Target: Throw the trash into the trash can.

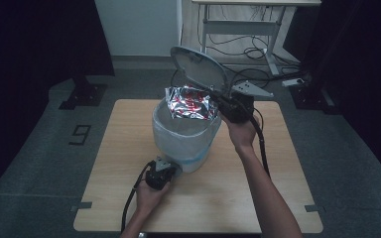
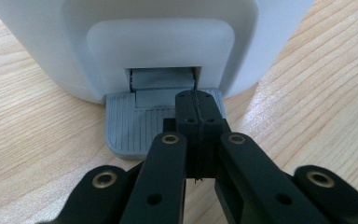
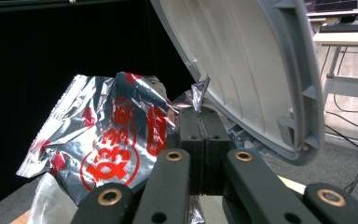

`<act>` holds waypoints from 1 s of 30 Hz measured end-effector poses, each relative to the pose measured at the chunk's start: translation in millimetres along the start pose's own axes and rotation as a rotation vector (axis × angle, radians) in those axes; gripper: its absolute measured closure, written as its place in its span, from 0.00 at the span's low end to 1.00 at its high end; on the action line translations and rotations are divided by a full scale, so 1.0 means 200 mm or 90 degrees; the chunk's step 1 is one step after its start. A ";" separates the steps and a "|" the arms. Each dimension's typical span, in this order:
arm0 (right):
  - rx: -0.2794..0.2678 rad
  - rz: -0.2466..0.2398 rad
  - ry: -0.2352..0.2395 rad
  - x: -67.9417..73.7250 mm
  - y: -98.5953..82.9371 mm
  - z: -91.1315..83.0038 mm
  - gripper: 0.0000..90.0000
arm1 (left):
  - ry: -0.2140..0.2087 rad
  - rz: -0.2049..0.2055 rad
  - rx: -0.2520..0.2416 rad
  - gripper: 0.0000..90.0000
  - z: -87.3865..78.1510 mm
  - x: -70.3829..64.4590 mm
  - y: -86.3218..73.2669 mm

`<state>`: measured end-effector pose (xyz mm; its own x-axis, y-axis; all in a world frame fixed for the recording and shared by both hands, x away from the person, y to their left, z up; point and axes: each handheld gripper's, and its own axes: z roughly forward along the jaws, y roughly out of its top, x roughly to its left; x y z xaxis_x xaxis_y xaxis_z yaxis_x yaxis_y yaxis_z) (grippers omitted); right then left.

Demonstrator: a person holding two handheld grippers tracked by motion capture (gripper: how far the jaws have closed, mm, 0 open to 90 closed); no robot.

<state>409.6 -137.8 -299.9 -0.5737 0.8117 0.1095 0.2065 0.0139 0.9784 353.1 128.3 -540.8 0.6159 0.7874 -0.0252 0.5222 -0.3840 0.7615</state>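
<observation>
Left tongs (image 2: pixel 197 100) pressed together on one pedal (image 2: pixel 135 128); right tongs (image 3: pixel 204 116) pinching one, seemingly empty, foil wrapper (image 3: pixel 107 140) over bin (image 1: pixel 186 144).

We've got the bin (image 1: pixel 186 136) standing mid-table (image 1: pixel 278 198), its lid (image 1: pixel 198 69) tipped up at the back. Our left gripper (image 2: pixel 196 109) sits on the pedal (image 2: pixel 130 128) at the bin's near foot. Over the bin's mouth, the wrapper (image 1: pixel 191 102) hangs from our right gripper (image 3: pixel 204 121), just before the lid. Behind the table stands a desk (image 1: pixel 238 25).

Wooden table (image 1: pixel 278 163) (light grain) carries 1 white pedal bin (image 1: pixel 186 144)
</observation>
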 end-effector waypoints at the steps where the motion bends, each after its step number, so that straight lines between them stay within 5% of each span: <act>1: 0.001 0.000 0.000 0.00 0.00 0.00 0.99 | 0.000 0.000 0.000 1.00 0.00 0.00 0.00; 21: 0.012 -0.005 -0.005 0.03 -0.03 0.11 0.97 | -0.001 0.000 -0.001 1.00 0.00 0.00 0.00; 25: 0.048 -0.019 -0.012 0.04 -0.06 0.16 0.69 | 0.000 0.000 -0.001 1.00 0.00 0.00 0.00; 30: 0.046 -0.031 -0.026 0.04 -0.09 0.15 0.60 | 0.000 0.000 -0.001 1.00 0.00 0.00 0.00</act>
<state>425.6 -114.7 -321.5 -0.5519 0.8322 0.0532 0.2363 0.0949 0.9670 353.1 128.4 -541.0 0.6163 0.7871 -0.0256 0.5212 -0.3833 0.7626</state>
